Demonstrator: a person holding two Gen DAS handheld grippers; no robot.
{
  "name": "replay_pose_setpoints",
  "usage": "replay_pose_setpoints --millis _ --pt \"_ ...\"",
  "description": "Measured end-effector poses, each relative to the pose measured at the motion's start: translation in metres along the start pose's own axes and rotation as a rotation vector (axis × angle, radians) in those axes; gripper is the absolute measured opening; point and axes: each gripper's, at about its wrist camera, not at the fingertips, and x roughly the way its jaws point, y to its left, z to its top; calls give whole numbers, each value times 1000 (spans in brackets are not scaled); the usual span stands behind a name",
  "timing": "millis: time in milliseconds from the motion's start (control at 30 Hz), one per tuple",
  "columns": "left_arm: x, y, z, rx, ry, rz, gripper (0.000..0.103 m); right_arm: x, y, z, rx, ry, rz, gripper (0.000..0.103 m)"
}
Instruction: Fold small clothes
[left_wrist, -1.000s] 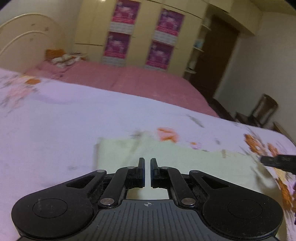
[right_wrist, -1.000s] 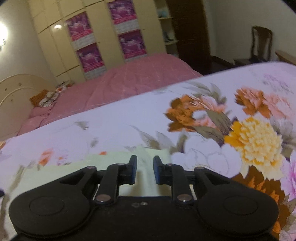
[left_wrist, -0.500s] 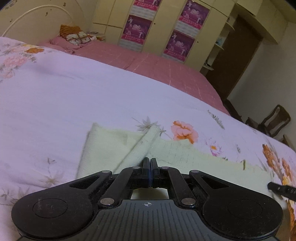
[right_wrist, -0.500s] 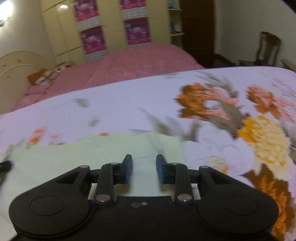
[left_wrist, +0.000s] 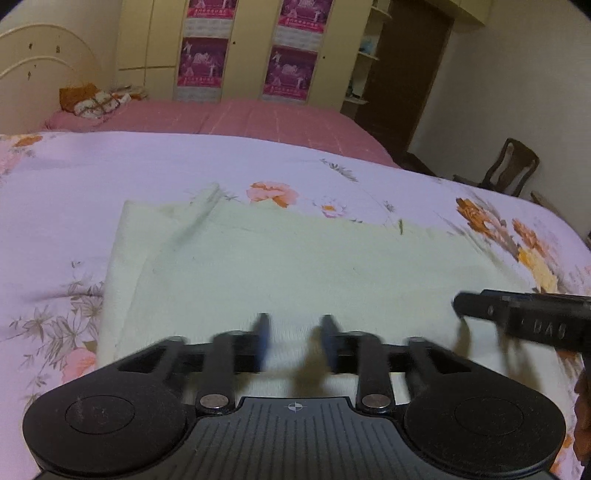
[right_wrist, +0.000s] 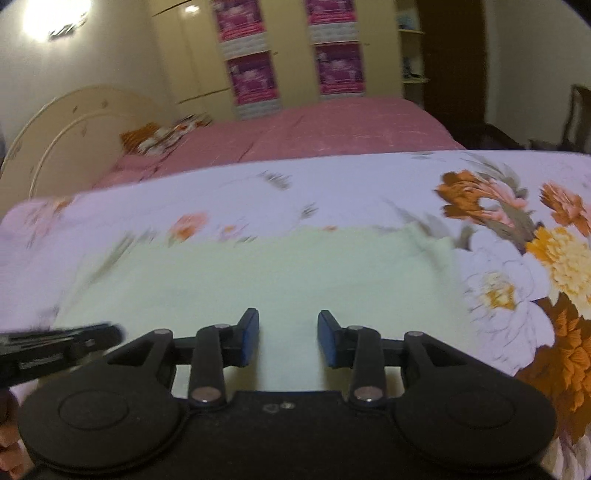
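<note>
Both hand-held grippers' jaws have just opened, releasing the pale green cloth flat.

Green cloth (flat) on floral bedspread

Each camera rides low behind its own two fingers, looking forward and tilted down, close above the pale green cloth on the floral bedspread; the left wrist view sits over the cloth's left part, the right wrist view over its right part; both share the cloth, the pink bed beyond it and the postered wardrobe behind.
</note>
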Motion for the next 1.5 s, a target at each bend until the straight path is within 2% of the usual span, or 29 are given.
replay_pose_setpoints --millis 133,200,333,400,467,500,733,900,1033,1067,1133,1200,1267,1400,1500 --pt "-6 2 -2 8 3 29 37 2 0 -15 -63 28 -71 38" --pt "-10 2 -3 5 7 41 37 -2 -13 -21 -45 24 -103 38" --pt "-13 -5 -3 14 14 77 39 -17 -23 -21 -1 27 -112 39" --pt "-20 -9 -3 14 14 83 43 -27 -18 -23 8 20 -89 41" --pt "-28 -12 -5 14 13 74 55 -36 -12 -27 0 18 -64 41" --pt "-33 -15 -7 17 11 69 56 -40 -8 -30 -12 19 -59 41" --pt "-55 -28 -28 43 31 55 56 -55 -5 -57 -43 71 -51 41" --pt "-60 -22 -49 23 68 73 56 -65 -16 -78 -55 103 -99 43" --pt "-65 -15 -61 19 67 93 56 -75 -34 -86 -43 100 -143 45" --pt "-65 -16 -61 20 67 97 56 -77 -39 -88 -42 100 -152 46" --pt "-67 -15 -62 16 67 104 56 -79 -46 -91 -37 103 -180 54" --pt "-68 -15 -64 14 64 111 56 -79 -56 -95 -5 104 -181 55" --pt "-70 -16 -68 22 59 119 56 -82 -58 -97 19 104 -175 55" --pt "-73 -19 -68 14 61 129 57 -83 -48 -95 -38 96 -174 45" --pt "-78 -19 -70 1 64 129 57 -88 -49 -93 -8 88 -145 46"
